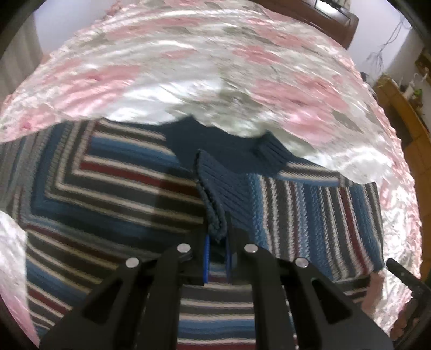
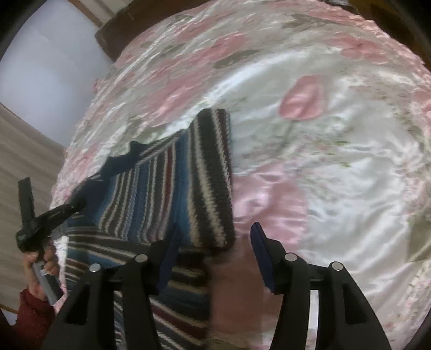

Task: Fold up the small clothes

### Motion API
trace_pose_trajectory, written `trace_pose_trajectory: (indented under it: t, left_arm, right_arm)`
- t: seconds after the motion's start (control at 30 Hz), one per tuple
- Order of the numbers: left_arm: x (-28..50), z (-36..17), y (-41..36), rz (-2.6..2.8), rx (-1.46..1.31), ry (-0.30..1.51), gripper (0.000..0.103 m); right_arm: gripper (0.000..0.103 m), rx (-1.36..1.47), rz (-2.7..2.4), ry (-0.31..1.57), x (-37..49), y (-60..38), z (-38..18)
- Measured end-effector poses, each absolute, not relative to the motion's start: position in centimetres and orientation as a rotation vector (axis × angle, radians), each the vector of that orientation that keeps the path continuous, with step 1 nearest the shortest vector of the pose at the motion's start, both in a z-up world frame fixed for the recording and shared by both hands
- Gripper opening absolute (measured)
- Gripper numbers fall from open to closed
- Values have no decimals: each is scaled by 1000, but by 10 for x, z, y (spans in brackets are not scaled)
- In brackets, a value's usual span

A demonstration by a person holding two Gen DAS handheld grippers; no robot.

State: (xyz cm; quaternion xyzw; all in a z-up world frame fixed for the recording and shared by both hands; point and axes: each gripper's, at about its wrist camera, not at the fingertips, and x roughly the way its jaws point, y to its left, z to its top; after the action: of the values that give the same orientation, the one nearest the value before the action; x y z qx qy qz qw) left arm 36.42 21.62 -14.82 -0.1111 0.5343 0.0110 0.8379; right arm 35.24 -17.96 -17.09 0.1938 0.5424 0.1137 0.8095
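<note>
A knit sweater [image 1: 113,188] striped in blue, white, grey and dark red lies on the bed. One sleeve [image 2: 188,183] is folded across its body. My left gripper [image 1: 216,258] is shut on the sleeve's navy ribbed cuff [image 1: 215,193], which stands up between the blue pads. In the right wrist view the left gripper [image 2: 76,206] shows at the left, pinching the navy cuff [image 2: 115,164], with a hand [image 2: 40,266] on its grip. My right gripper [image 2: 215,255] is open just above the near corner of the folded sleeve, with nothing clamped.
The bed wears a shiny white and pink floral cover [image 2: 336,161], wrinkled all around the sweater. A dark wooden headboard [image 1: 323,18] is at the back and wooden furniture [image 1: 404,113] at the right. A black part of the other gripper [image 1: 404,274] shows at lower right.
</note>
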Motion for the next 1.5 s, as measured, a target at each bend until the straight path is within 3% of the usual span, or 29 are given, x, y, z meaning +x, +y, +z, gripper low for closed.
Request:
trace_pose_trajectory:
  t: [0.3,0.4,0.5,0.57,0.73,0.83,1.0,1.23,1.5]
  left_arm:
    - [377,-187,259,117,-209,1204,8]
    - [373,-204,264,121,-215,1239,13]
    - [366,-198,277,145,-216,1215,30]
    - [361,-191,287,174,-207,1197,33]
    - [350,-163,309,229,-211,1134,31]
    - [353,-150,295,173,-200,1126,32]
    - [364,-154,253,52,-197,1186,34]
    - [370,-203,237,45,-188,1290,34]
    - [368,-215,229,37,-125,1258,36]
  right_arm:
    - [57,384,225,1260,369,-140,-204]
    - [39,381,226,1278,369,-136,-215]
    - [31,391,230,1269,366,-140,-215]
    - [28,437,237,1261,364,-147,-213]
    - [34,535,226,1305,365,-163,-217]
    - [40,410,162,1239,365,-150,-189]
    - [40,340,222,1184,376,-117,-156]
    - [38,292,211,1288,385,-99,-195]
    - [38,262,204,1266,380,-97,-215]
